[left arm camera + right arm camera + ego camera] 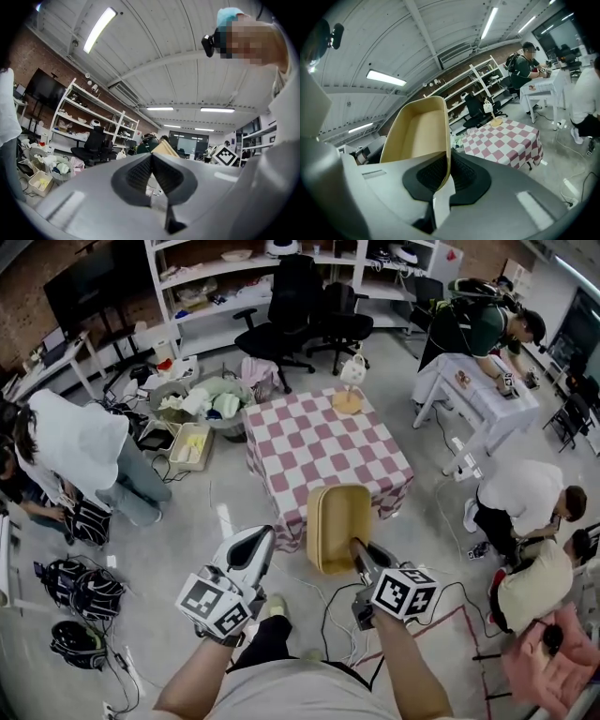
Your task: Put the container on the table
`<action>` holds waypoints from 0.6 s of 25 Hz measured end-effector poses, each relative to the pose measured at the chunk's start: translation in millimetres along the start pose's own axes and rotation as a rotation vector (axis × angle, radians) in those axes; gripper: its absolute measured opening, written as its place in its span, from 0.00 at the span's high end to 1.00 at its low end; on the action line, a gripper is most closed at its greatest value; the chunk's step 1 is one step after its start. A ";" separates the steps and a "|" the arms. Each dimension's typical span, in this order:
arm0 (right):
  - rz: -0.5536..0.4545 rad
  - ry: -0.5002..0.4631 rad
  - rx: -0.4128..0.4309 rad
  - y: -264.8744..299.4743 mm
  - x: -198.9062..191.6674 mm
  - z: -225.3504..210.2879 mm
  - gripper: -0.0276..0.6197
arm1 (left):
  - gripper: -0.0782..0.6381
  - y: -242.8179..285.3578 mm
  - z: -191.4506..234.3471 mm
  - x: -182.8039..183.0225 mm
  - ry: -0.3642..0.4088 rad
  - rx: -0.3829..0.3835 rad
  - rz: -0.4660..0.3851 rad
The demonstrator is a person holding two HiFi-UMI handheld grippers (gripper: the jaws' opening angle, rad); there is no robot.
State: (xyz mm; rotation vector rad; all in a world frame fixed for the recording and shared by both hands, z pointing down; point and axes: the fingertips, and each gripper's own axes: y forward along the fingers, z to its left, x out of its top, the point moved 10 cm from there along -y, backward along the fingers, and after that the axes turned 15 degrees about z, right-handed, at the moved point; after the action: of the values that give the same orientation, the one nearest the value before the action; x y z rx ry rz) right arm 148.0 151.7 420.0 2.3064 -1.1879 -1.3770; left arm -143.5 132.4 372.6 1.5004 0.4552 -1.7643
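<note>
A tan rectangular container (337, 526) hangs in the air just short of the near edge of the table with the pink-and-white checked cloth (323, 448). My right gripper (359, 552) is shut on the container's near rim; in the right gripper view the container (419, 136) rises from the jaws with its hollow side toward the camera, and the table (506, 140) stands beyond it. My left gripper (251, 549) is held to the left of the container, shut with nothing between its jaws (151, 174). The container's tip (164, 149) shows just past them.
A small white pitcher on a round mat (351, 381) stands at the table's far edge. Baskets and bins of items (197, 409) lie on the floor left of the table. People work around the room (84, 460). Cables (328, 615) run on the floor near my feet.
</note>
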 end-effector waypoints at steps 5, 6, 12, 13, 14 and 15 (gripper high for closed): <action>0.002 0.020 -0.032 51.4 34.2 -0.2 0.92 | 0.91 33.1 58.5 15.9 0.004 -0.034 0.010; 0.000 0.025 -0.038 60.3 39.7 -0.3 0.92 | 0.91 40.0 68.7 18.2 0.007 -0.041 0.014; -0.015 0.042 -0.098 103.1 65.9 -6.3 0.92 | 0.91 79.9 119.5 27.3 0.032 -0.083 0.034; -0.012 0.047 -0.109 109.4 68.7 -9.0 0.92 | 0.91 86.1 125.6 27.3 0.033 -0.090 0.039; -0.007 0.052 -0.119 115.3 70.5 -12.2 0.92 | 0.91 91.9 130.6 26.6 0.032 -0.097 0.046; 0.001 0.059 -0.129 120.8 71.8 -15.7 0.92 | 0.91 97.3 134.7 25.4 0.029 -0.104 0.054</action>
State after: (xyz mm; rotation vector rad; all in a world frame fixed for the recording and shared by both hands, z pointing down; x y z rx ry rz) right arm 113.6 17.2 446.8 2.2406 -1.0509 -1.3343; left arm -163.5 -32.0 401.1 1.4540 0.5088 -1.6542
